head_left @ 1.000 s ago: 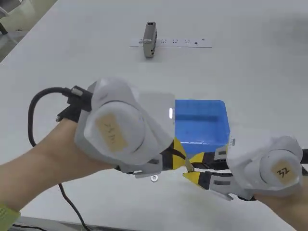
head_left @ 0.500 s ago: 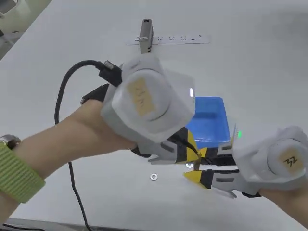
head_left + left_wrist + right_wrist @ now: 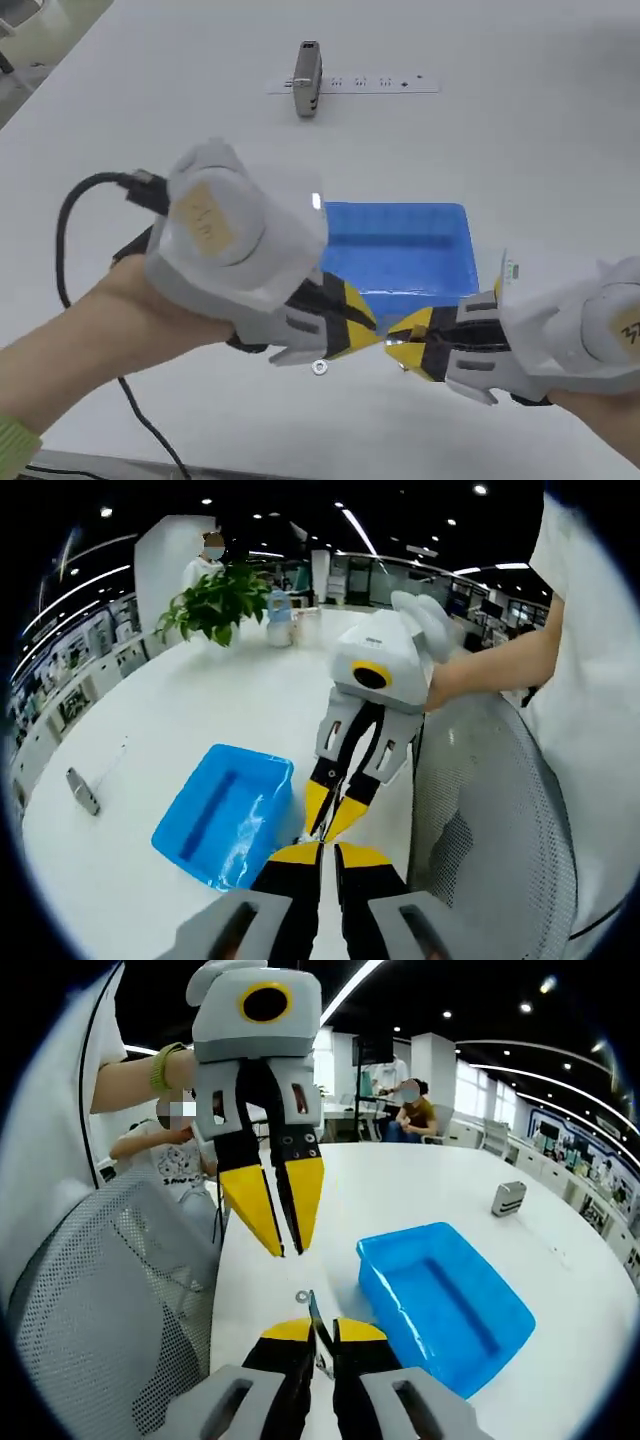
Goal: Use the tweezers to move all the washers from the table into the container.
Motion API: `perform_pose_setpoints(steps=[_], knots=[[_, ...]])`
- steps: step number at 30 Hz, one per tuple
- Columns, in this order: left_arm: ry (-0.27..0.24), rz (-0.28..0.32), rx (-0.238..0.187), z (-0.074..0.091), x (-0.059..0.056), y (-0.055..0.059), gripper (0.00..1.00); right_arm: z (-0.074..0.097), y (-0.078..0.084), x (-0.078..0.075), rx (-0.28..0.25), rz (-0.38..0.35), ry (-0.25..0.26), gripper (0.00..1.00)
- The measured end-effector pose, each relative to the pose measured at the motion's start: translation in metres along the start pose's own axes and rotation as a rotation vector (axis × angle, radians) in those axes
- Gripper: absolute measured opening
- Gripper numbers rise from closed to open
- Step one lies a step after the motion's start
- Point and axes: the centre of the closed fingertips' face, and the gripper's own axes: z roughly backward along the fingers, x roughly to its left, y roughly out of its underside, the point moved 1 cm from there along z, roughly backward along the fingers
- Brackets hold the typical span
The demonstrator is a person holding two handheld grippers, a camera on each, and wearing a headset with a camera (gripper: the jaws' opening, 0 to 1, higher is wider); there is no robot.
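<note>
1. Progress: early, by my read; container (image 3: pixel 400 250) at mid-frame in head view looks empty inside; one washer (image 3: pixel 319 368) lies on table (image 3: pixel 520 130), lower centre, just below the gripper tips.
2. R gripper (image 3: pixel 315 1332): jaws pinched tight on tweezers (image 3: pixel 312 1320); tweezer tip near washer, not on it yet.
3. L gripper (image 3: pixel 283 1250): jaws nearly together w/ a sliver of gap; nothing seen in them.
4. Left to do: pick washer w/ tweezers, drop in container; whether more washers remain, can't tell.

Blue rectangular plastic container (image 3: pixel 400 250) on white table (image 3: pixel 520 120). Left gripper (image 3: pixel 372 335), right gripper (image 3: pixel 392 347): white-grey bodies, tan labels, yellow-and-black striped jaws. Small silver metal washer (image 3: pixel 319 368). Thin dark metal tweezers (image 3: pixel 314 1332). Black cable (image 3: pixel 75 215). Grey metal block (image 3: pixel 308 65).
</note>
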Motion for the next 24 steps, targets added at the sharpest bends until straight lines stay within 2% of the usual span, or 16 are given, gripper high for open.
perform_pose_setpoints(steps=[2,3,4,5,6,7,9,10,12,14,16,19,21,24], knots=[[-0.065,0.085,-0.069,0.014,0.001,0.002,0.03,0.000,0.004,-0.003,0.004,0.025,0.020,0.03],[-0.079,0.100,-0.084,0.016,0.001,0.002,0.04,-0.001,0.005,-0.004,0.006,0.028,0.023,0.03],[-0.154,0.163,-0.164,0.029,0.003,0.001,0.06,0.000,0.005,-0.007,-0.006,0.025,0.030,0.03],[-0.203,0.229,-0.220,0.039,0.003,0.002,0.09,-0.001,0.005,-0.007,-0.013,-0.012,0.018,0.03],[-0.247,0.266,-0.255,0.046,0.005,0.003,0.13,-0.001,0.004,-0.006,-0.013,-0.009,0.017,0.03],[-0.316,0.301,-0.293,0.057,0.007,0.006,0.14,-0.002,0.004,-0.005,-0.015,-0.005,0.016,0.03],[-0.421,0.340,-0.326,0.070,0.011,0.014,0.15,-0.004,0.004,-0.005,-0.019,0.008,0.020,0.03],[-0.480,0.350,-0.338,0.077,0.012,0.019,0.17,-0.003,0.003,-0.007,-0.021,0.011,0.038,0.02],[-0.563,0.337,-0.323,0.087,0.011,0.028,0.26,-0.004,0.003,-0.008,-0.045,-0.049,0.038,0.02],[-0.605,0.329,-0.324,0.093,0.009,0.030,0.34,-0.003,0.002,-0.009,-0.060,-0.084,0.040,0.01],[-0.628,0.337,-0.337,0.098,0.006,0.031,0.42,-0.002,0.003,-0.015,-0.058,-0.101,0.067,0.01],[-0.670,0.386,-0.398,0.106,0.004,0.033,0.51,-0.001,0.002,-0.015,-0.071,-0.156,0.071,0.01],[-0.697,0.387,-0.433,0.110,0.007,0.035,0.61,0.001,0.002,-0.016,-0.062,-0.182,0.102,0.01],[-0.710,0.411,-0.445,0.112,0.013,0.040,0.74,0.005,-0.001,-0.017,-0.044,-0.194,0.151,0.01]])
